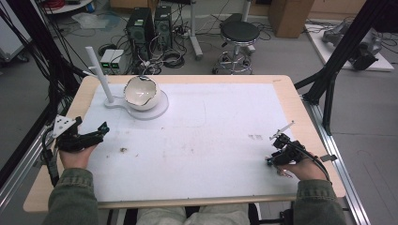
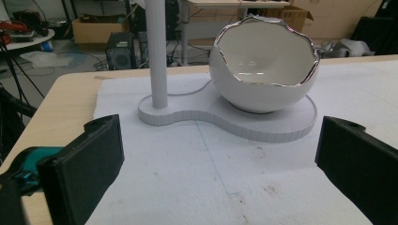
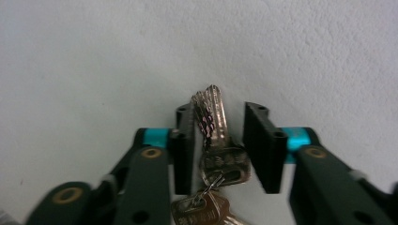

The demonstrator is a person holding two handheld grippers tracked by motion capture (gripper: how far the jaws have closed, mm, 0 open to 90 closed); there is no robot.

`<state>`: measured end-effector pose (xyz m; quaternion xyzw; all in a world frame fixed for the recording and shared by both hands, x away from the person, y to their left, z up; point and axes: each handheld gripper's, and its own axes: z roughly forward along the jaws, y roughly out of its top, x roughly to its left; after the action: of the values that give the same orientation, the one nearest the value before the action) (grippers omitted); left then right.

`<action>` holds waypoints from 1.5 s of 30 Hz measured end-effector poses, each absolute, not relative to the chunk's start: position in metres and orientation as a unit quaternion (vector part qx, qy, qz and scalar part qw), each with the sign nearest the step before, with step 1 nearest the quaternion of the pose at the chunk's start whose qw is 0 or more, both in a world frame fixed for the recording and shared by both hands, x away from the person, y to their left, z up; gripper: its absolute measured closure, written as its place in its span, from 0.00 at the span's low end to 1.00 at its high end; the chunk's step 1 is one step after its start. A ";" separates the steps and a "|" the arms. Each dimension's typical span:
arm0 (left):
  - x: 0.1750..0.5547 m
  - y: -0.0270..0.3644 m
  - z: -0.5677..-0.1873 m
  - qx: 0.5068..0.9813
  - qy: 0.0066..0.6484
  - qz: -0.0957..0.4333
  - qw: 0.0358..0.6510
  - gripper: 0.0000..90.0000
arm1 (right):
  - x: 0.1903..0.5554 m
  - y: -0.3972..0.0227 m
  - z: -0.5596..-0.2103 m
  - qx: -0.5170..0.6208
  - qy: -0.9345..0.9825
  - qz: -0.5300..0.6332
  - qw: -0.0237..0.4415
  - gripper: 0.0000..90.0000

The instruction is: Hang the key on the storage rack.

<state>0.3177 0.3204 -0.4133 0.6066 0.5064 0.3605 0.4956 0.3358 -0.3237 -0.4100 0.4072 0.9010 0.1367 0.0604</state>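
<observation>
Keys [image 3: 213,136] lie between the jaws of my right hand-held gripper [image 3: 218,140], near the surface's [image 1: 291,93] right edge, far from the bowl [image 1: 141,93]. The jaws stand slightly apart; whether they pinch, I cannot tell. The keys are silvery, ringed together. My left hand-held gripper [image 1: 96,132] gapes wide and empty, near the bowl, open white mat [image 1: 211,136] between.

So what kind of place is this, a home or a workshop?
Most likely a robotics lab: computer towers and tangled cables on the floor, black camera-rig struts, and a test table.
</observation>
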 end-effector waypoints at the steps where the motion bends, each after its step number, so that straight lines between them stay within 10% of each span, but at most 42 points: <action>1: 0.318 0.320 -0.413 0.607 0.506 0.361 0.496 0.02 | 0.336 -0.323 -0.410 0.407 0.902 0.133 0.057 0.81; 45: 0.315 0.321 -0.411 0.599 0.506 0.373 0.496 0.02 | 0.323 -0.327 -0.370 0.374 0.850 0.352 0.116 0.90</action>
<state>0.3152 0.3214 -0.4114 0.5988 0.5065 0.3731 0.4956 0.3226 -0.3268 -0.3701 0.3740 0.8503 0.3518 0.1156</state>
